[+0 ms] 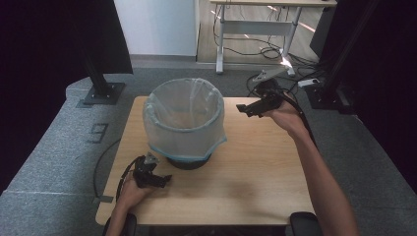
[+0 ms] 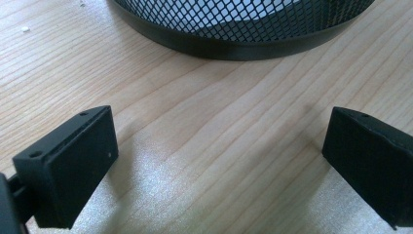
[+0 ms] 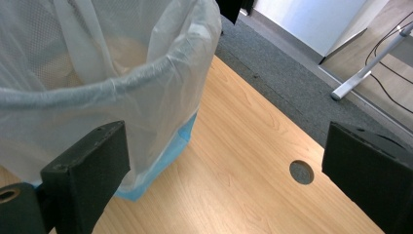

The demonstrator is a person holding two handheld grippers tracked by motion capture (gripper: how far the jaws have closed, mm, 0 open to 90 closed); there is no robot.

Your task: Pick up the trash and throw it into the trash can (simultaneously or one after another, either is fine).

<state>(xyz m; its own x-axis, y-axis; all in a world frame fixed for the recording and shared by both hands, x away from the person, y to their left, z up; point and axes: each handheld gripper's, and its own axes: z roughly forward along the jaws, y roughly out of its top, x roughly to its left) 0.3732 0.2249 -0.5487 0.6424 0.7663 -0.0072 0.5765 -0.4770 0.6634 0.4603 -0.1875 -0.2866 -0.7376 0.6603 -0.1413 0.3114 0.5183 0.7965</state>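
Observation:
A black mesh bin [image 1: 189,161] stands on the wooden table [image 1: 255,162], lined with a translucent pale-blue bag [image 1: 183,118] folded over its rim. My left gripper [image 1: 164,180] rests low on the table just in front of the bin's base [image 2: 234,44], jaws wide open and empty [image 2: 219,156]. My right gripper [image 1: 242,108] is held above the table to the right of the bin's rim, open with nothing between its jaws [image 3: 224,165]; the bag's rolled rim [image 3: 122,80] lies close on its left side.
A round cable hole [image 3: 301,171] sits in the tabletop near the far edge. Grey carpet [image 1: 59,142] surrounds the table. Black stand posts [image 1: 101,83] rise at the back left and right, and a white desk frame [image 1: 255,29] with cables stands behind.

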